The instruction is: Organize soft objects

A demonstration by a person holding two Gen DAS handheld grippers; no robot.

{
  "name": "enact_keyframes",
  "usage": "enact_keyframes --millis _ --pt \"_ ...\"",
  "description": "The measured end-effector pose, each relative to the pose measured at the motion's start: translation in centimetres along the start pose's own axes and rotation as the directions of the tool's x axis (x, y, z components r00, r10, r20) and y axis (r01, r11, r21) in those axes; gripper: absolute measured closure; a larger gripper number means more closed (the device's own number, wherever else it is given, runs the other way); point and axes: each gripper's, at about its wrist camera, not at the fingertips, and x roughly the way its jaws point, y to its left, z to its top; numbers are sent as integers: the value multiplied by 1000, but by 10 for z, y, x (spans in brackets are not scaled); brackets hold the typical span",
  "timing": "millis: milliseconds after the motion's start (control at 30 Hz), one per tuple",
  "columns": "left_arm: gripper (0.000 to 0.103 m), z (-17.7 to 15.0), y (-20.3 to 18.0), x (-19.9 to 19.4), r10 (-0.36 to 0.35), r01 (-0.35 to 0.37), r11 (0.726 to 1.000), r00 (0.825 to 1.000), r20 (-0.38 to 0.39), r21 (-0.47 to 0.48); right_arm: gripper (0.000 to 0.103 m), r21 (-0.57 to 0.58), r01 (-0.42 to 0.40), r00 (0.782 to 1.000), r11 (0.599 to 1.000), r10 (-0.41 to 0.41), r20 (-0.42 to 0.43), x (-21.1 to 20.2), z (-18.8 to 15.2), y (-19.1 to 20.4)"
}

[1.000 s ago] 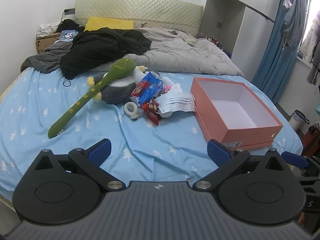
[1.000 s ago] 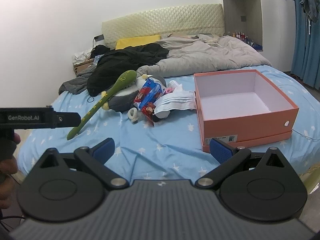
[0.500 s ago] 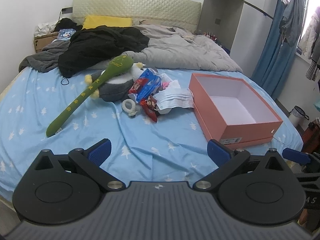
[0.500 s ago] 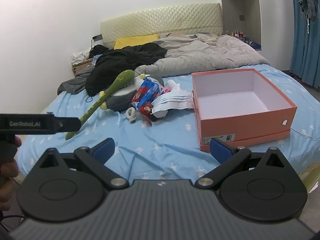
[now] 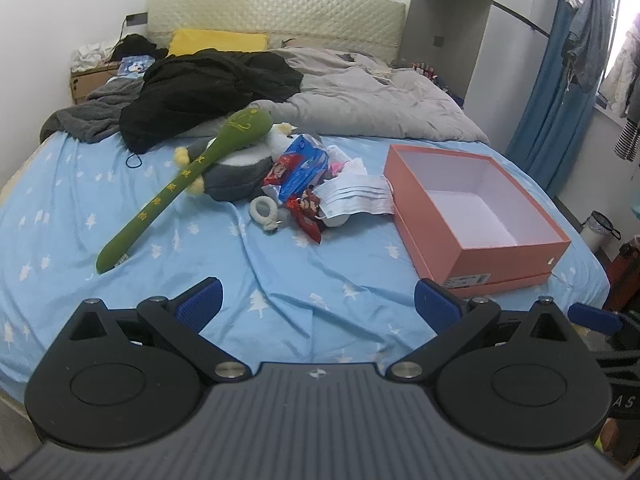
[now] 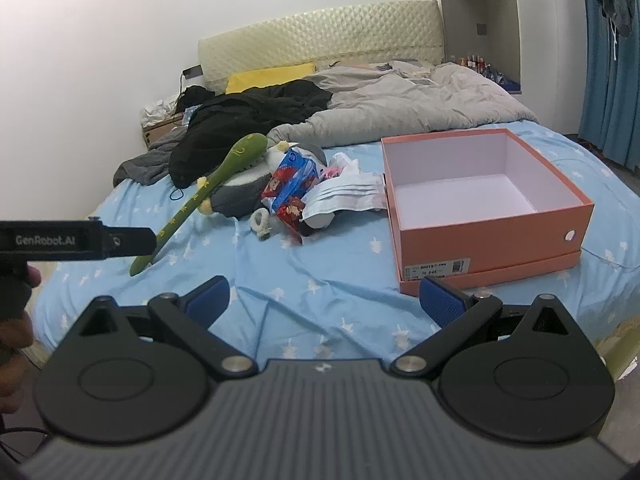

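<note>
Hovering at the foot of the bed, the left gripper (image 5: 318, 300) and right gripper (image 6: 324, 292) both gape wide and empty — poised to pick. Left of the open orange box (image 5: 516, 258) lies the soft pile: a long green plush (image 5: 180, 188), grey plush (image 5: 236, 172), snack packets (image 5: 298, 168). Since a second ago both views have edged slightly nearer the box; nothing else has shifted.

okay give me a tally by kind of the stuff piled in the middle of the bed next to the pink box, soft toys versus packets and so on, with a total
Plush toys: 2, the long green plush stick and the grey plush toy under it.
Fluffy white ring: 1.
Snack packets: 2, a blue packet and a red packet.
White mask pack: 1.
Pink and white bits behind them: too jumbled to count.
Total countable: 6.
</note>
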Motion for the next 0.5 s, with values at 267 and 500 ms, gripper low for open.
enact_keyframes --millis 267,500 --pt "0 -2 9 13 -2 1 1000 1000 -27 -30 0 6 0 999 1000 0 -35 13 -2 1" --pt "0 -4 22 32 12 -16 998 997 -71 -58 0 19 -7 998 1000 8 -58 28 0 -1"
